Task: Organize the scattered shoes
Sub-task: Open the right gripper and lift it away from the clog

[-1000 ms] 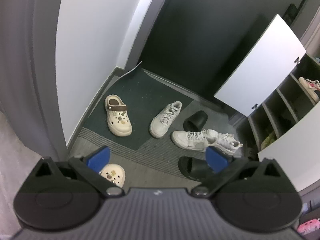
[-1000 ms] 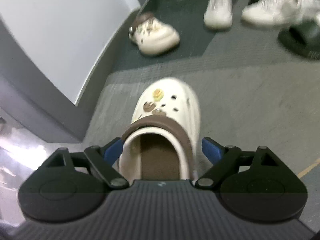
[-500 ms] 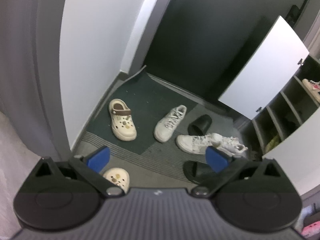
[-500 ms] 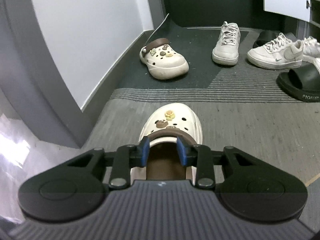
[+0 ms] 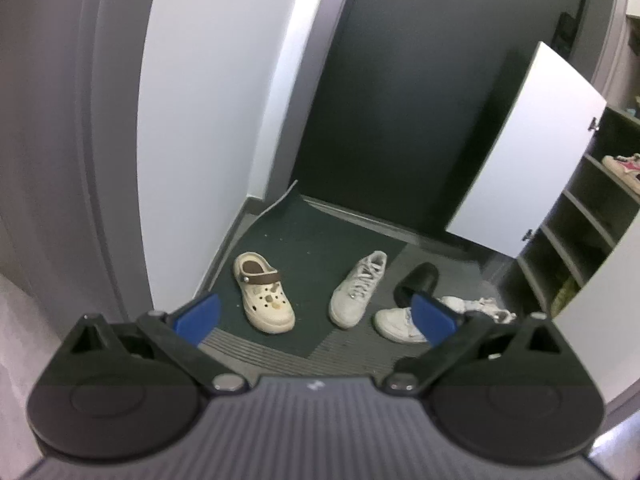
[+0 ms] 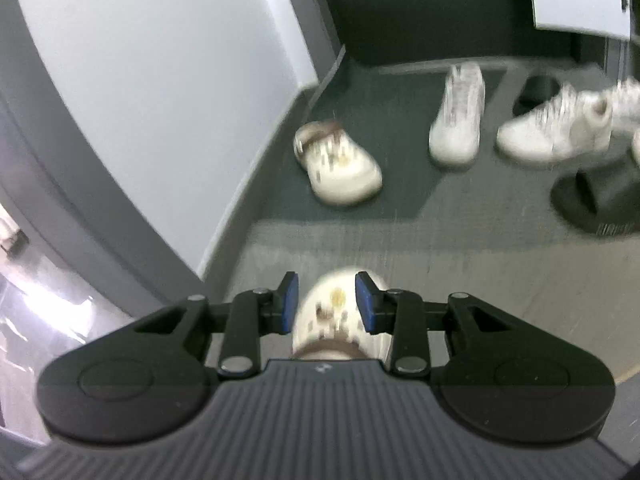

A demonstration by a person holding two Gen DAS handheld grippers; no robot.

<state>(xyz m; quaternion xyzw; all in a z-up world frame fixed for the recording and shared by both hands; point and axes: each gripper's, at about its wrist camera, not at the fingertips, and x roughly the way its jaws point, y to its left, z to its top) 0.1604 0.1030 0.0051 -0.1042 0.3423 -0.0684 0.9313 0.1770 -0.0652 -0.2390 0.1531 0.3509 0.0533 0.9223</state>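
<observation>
My right gripper (image 6: 327, 303) is shut on the heel of a cream clog (image 6: 340, 332) with a brown strap, and the clog hangs lifted off the floor; the view is blurred by motion. Its matching clog (image 6: 338, 164) lies on the dark green mat (image 6: 408, 92) near the wall, also in the left wrist view (image 5: 264, 292). My left gripper (image 5: 316, 316) is open and empty, held high above the floor. White sneakers (image 5: 360, 290) (image 5: 400, 322) and black slides (image 5: 418, 282) (image 6: 596, 196) lie scattered to the right.
An open shoe cabinet (image 5: 576, 232) with a white door (image 5: 528, 152) stands at the right; a pink shoe (image 5: 624, 166) sits on a shelf. A white wall (image 5: 208, 120) and grey door frame (image 5: 60, 140) are at the left. A dark door (image 5: 420, 100) is behind the mat.
My right gripper closed on the near clog's heel and has lifted it off the floor. My left gripper has risen and tilted up, so the near clog has left its view.
</observation>
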